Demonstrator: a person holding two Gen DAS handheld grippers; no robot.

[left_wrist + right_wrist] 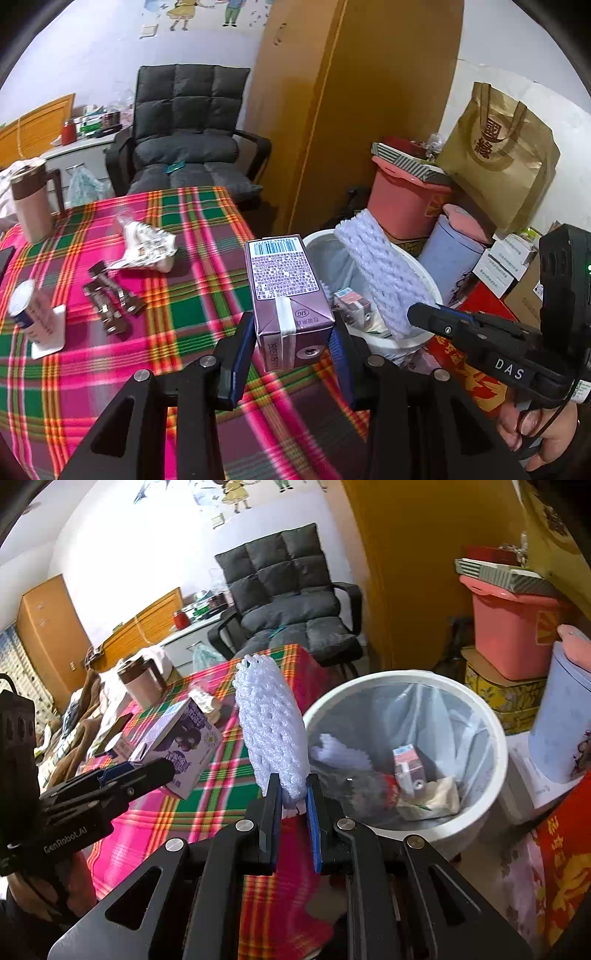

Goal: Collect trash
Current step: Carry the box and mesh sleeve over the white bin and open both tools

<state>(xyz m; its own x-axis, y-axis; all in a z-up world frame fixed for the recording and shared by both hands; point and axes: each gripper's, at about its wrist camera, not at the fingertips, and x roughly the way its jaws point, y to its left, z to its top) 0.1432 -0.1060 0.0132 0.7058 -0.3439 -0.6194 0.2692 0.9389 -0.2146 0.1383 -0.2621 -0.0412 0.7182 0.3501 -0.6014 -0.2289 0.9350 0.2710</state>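
Left tool (291, 332) gripping purple carton (286, 291) at surface (192, 321) edge; right tool (291, 805) pinching white foam net (271, 734), bin rim (369, 686) at 2 o'clock

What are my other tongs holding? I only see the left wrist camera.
Observer: The right tongs pinch the bottom end of a white foam net that stands upright.
Operator: Is the bin full?
Observer: No. Deep in the white bin lie a small carton and a crumpled wrapper.
Operator: What's on the front of my purple carton?
Observer: A picture of dark round fruit, probably berries.
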